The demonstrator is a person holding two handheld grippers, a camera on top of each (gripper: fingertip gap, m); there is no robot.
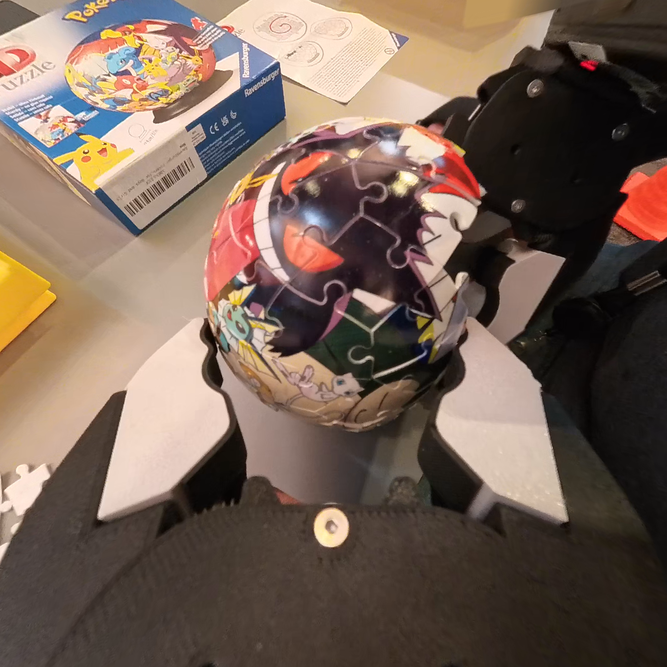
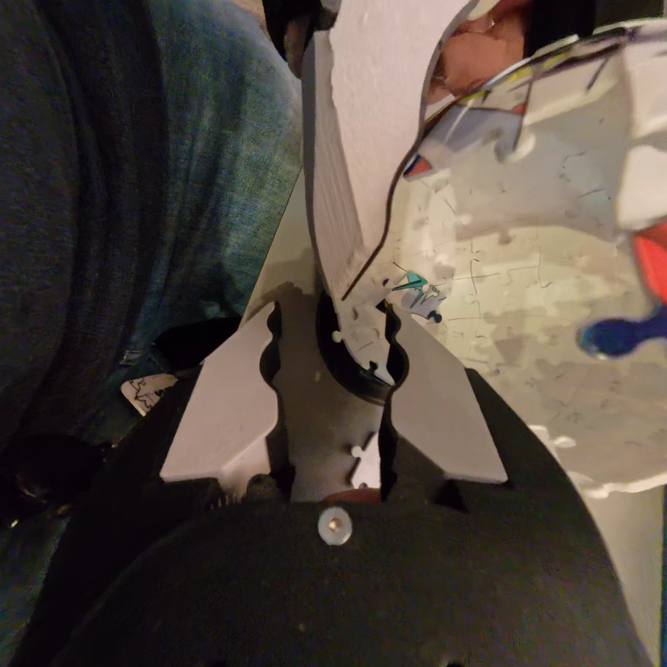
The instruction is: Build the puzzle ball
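The puzzle ball is a glossy sphere of interlocked picture pieces, mostly dark with red, white and yellow. My left gripper is shut on it, white fingers pressing its lower left and right sides, holding it above the table. My right gripper touches the ball's right side with its tip, where the surface looks uneven. In the right wrist view, my right gripper has its jaws apart with nothing between them. The ball's pale, jigsaw-lined surface fills the right, touching the right finger. The left gripper's white finger crosses above.
The blue puzzle box and a white instruction sheet lie at the back left. A yellow object sits at the left edge, loose white pieces at lower left, an orange object at right. A black ring lies below; a person's jeans are left.
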